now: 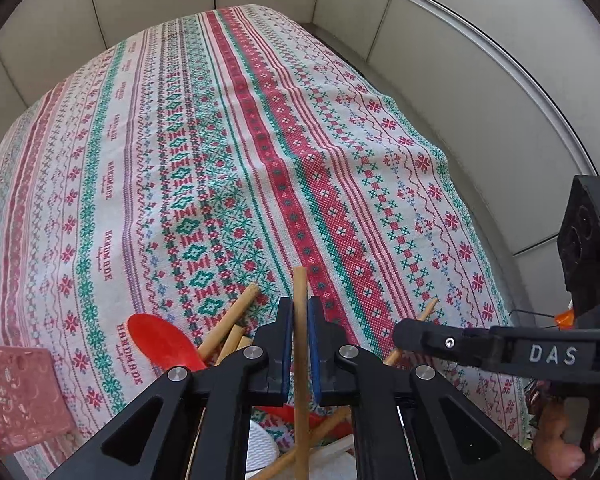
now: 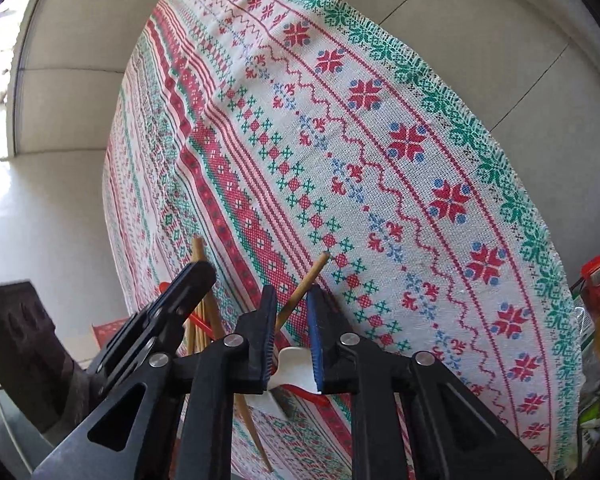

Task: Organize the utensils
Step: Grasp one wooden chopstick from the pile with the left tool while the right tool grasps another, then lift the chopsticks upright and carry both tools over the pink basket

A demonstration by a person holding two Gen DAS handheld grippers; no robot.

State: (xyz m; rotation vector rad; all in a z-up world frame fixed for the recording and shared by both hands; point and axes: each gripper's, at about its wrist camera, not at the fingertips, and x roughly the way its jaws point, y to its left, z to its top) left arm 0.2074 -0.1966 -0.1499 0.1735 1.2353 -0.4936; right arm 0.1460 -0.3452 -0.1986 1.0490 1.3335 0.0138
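Pale wall panels [image 1: 480, 92] rise behind a table covered by a woven tablecloth [image 1: 228, 152] striped in red, green and white, with the word "HANDMADE" repeated along one band. At the near edge of the cloth lies a loose heap of utensils — wooden chopsticks [image 1: 230, 326] crossing one another, a red spoon [image 1: 162, 340] and something white [image 1: 262, 446] beneath them whose shape is hard to tell. The left gripper [image 1: 300, 344] has its blue pads pressed against a single chopstick [image 1: 300, 300], which stands upright between them with its end poking up above the fingertips. In the right wrist view, the right gripper [image 2: 292, 344] is pinching a white spoon [image 2: 294, 372] between its pads; a thin chopstick [image 2: 304, 290] slants up through the gap there, though whether the pads touch it I cannot tell. The two tools sit just beside each other over the heap. A pink perforated basket [image 1: 16, 396] rests at the left edge of the table, near the red spoon, and colourful packages [image 2: 598, 320] crowd the far right — too blurred to identify.
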